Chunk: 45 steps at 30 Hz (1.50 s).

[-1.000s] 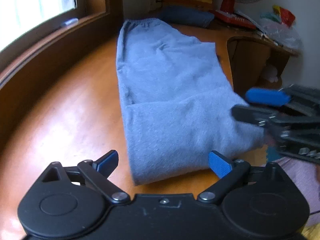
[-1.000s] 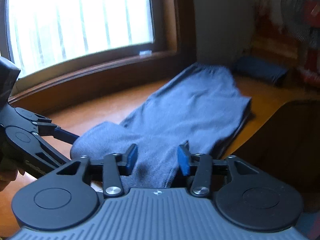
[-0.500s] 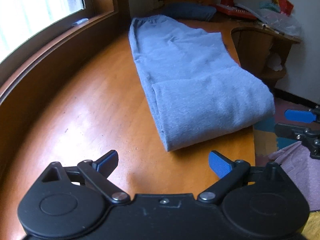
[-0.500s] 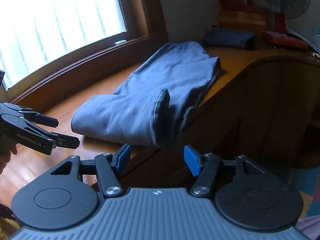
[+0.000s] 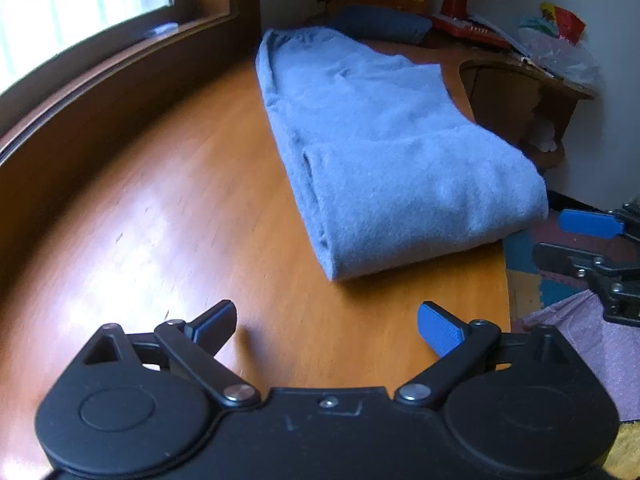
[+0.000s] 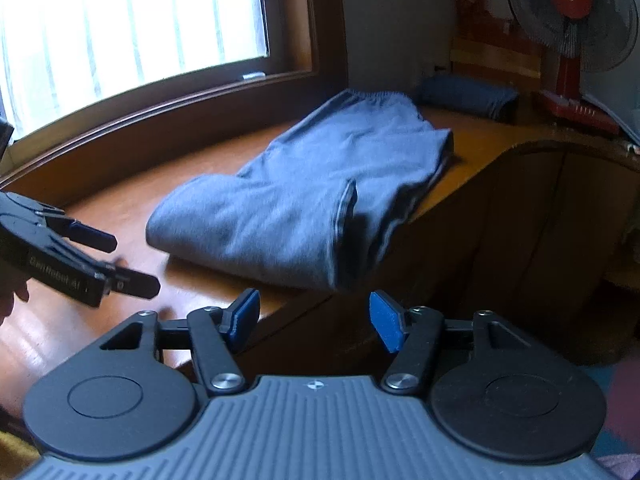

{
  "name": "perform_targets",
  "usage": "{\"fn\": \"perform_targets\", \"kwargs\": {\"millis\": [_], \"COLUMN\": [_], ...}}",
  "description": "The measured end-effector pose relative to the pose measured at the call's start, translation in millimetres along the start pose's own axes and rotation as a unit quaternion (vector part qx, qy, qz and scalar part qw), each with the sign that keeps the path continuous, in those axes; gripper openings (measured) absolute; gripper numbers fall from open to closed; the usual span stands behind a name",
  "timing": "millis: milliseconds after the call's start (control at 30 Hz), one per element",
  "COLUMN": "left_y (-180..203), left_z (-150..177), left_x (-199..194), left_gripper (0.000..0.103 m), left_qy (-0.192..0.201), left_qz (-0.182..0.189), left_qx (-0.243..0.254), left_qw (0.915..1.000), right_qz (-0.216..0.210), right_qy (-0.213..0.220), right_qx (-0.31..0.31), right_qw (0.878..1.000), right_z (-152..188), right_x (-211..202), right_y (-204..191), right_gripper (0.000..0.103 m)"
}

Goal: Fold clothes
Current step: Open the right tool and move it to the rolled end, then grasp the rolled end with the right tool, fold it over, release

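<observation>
- A wooden table with a glossy orange-brown top carries everything; its back edge runs along the windowsill.
- Grey-blue trousers, folded over on themselves, lie lengthwise along the table's right edge, waistband toward the far end.
- Their thick folded end sits at the near right edge, part of it overhanging.
- A smaller dark blue folded cloth lies at the far end, just beyond the waistband.
- A red-based fan stands at the far right corner.
</observation>
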<state>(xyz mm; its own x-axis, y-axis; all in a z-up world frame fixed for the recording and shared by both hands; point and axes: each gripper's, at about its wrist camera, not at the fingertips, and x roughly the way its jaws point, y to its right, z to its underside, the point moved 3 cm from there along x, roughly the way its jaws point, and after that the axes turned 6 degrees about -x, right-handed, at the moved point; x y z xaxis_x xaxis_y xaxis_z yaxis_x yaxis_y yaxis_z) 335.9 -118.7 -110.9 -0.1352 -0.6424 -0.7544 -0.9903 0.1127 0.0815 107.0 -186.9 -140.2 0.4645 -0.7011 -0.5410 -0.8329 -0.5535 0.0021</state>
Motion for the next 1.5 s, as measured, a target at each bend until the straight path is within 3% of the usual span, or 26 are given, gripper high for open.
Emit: {"fn": "perform_targets", "kwargs": {"millis": [133,233,267,333,367,467,567,733,867,1000,1267,1500], "left_y": [3.3,7.6,9.5,14.5,16.7,20.6,21.8,25.4,32.8,28.2,10.7,15.1], "left_z": [-5.1,-8.2,-8.8,-10.9,-13.2,-15.6,-15.1,-12.2,-19.7,-43.2,-113.0,-150.8], "left_x": [5.3,13.9,17.3,21.4,22.3,21.3,12.0,-30.4,-48.6,-41.9,0.9,79.0], "left_gripper": [0.095,0.080,0.070,0.065,0.056,0.049,0.049,0.049,0.052,0.055,0.060,0.061], "left_qy": [0.025,0.029,0.027,0.034,0.032,0.025,0.020,0.030,0.055,0.070,0.089,0.053], "left_qz": [0.014,0.027,0.031,0.034,0.046,0.053,0.064,0.091,0.089,0.077,0.048,-0.032], "left_qx": [0.007,0.024,0.030,0.054,0.058,0.065,0.061,0.050,0.058,0.041,-0.007,-0.004], "left_qw": [0.9995,0.9989,0.9987,0.9974,0.9967,0.9962,0.9959,0.9942,0.9928,0.9937,0.9948,0.9981], "right_qz": [0.002,0.006,0.006,0.007,0.007,-0.002,-0.013,-0.043,-0.049,-0.055,-0.090,-0.076], "right_qy": [0.003,0.014,0.016,0.018,0.017,0.012,0.008,0.010,0.027,0.056,0.091,0.062], "right_qx": [-0.009,-0.033,-0.043,-0.061,-0.069,-0.085,-0.091,-0.086,-0.092,-0.082,-0.030,-0.059], "right_qw": [1.000,0.999,0.999,0.998,0.997,0.996,0.996,0.995,0.994,0.994,0.991,0.993], "right_z": [-0.4,-1.0,-1.2,-1.3,-1.2,-1.8,-5.7,-11.1,-15.5,-36.1,-97.5,-114.0], "right_x": [11.3,15.9,17.9,22.7,25.7,31.7,25.1,-7.2,-32.1,-32.1,42.5,121.8], "right_y": [-0.4,-3.8,-4.9,-6.4,-6.9,-8.6,-9.2,-4.0,-3.1,7.0,58.8,79.0], "right_gripper": [0.064,0.059,0.059,0.057,0.055,0.041,0.033,0.030,0.030,0.030,0.030,0.030]}}
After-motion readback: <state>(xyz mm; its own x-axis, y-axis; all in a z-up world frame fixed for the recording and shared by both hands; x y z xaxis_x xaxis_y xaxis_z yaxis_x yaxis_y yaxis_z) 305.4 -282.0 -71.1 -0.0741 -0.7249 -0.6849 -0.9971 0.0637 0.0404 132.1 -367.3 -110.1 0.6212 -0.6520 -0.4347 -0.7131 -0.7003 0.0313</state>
